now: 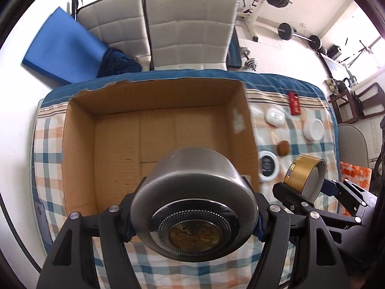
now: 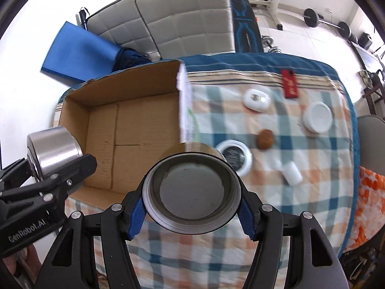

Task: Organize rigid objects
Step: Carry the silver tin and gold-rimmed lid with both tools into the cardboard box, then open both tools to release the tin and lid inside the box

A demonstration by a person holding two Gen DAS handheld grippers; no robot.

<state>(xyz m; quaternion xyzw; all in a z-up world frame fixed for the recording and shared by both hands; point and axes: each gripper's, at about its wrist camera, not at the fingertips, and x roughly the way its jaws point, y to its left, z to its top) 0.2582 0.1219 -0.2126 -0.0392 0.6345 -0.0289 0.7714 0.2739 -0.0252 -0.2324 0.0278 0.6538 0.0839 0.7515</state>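
The left gripper clamps a steel tin; the right gripper clamps a gold tin. The cardboard box lies bare inside. At its three o'clock, on the checked cloth, sit white jars and a brown nut.

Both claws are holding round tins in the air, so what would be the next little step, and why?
Probably carry the silver tin in the left gripper forward and lower it into the cardboard box. That tin already hangs at the box's near edge, and the box floor looks bare. The right gripper, clamped on the gold tin, hangs beside the box and could follow.
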